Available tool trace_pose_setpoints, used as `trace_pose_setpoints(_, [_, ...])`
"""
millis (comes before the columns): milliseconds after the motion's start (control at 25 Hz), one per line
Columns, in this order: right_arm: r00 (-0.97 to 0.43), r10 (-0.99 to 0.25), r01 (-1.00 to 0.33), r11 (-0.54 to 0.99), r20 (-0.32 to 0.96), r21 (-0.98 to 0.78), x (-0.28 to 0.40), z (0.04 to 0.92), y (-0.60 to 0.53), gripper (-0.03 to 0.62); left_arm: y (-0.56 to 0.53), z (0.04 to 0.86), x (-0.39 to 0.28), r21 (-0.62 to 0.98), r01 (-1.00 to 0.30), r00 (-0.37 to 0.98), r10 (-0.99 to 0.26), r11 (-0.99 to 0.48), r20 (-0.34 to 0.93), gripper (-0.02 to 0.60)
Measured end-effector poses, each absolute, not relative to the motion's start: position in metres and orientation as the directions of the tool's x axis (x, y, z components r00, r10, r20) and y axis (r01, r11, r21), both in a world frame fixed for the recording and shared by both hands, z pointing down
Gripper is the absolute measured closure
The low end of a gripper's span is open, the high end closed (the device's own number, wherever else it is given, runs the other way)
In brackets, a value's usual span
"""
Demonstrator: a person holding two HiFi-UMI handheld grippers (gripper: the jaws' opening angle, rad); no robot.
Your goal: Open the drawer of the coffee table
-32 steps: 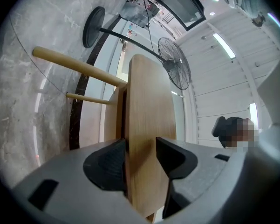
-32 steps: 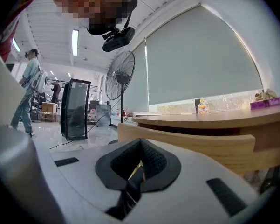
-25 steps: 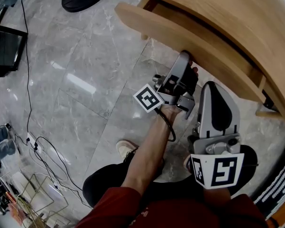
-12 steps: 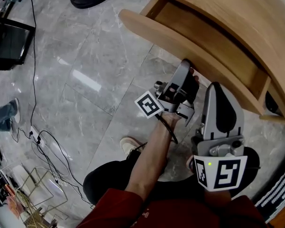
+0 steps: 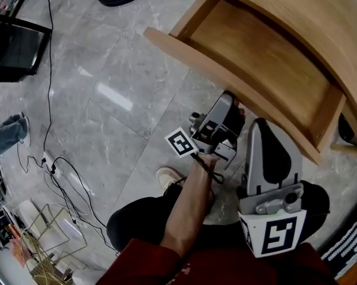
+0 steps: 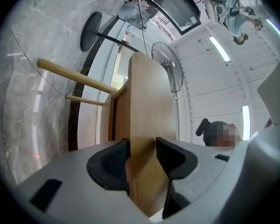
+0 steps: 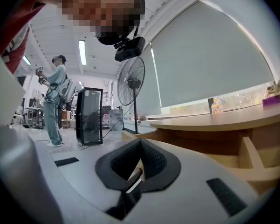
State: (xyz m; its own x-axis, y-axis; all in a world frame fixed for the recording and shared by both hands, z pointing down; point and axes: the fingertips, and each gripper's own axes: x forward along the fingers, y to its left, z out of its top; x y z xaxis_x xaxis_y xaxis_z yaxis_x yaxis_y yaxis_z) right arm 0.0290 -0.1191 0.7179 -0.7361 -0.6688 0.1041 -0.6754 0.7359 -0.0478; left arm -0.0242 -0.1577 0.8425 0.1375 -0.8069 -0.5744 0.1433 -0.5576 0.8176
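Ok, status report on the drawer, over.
Left gripper clamped on drawer front. Right gripper shut, empty. Drawer pulled well out. Nothing blocking.

Lab rm: floor cables [image 5: 50, 162], pedestal fan [image 7: 131, 82], 2nd person [image 7: 56, 97] w/ headgear

A light wooden drawer [image 5: 264, 64] stands pulled out from under the curved coffee table [image 5: 324, 19].

Grey marble floor [image 5: 125, 70] with black cables [image 5: 50, 40], a standing fan [image 7: 131, 85] beside drawn window blinds [image 7: 209, 55].
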Motion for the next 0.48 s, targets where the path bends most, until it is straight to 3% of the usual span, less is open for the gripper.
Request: trace_pose_setpoints(480, [-0.799,-0.558,-0.588,0.803,0.224,-0.095,0.001,0.753,-0.064,0.597,-0.113,0.845,-0.041,0.819,0.146,0.142,-0.808,-0.555,-0.572,0.382])
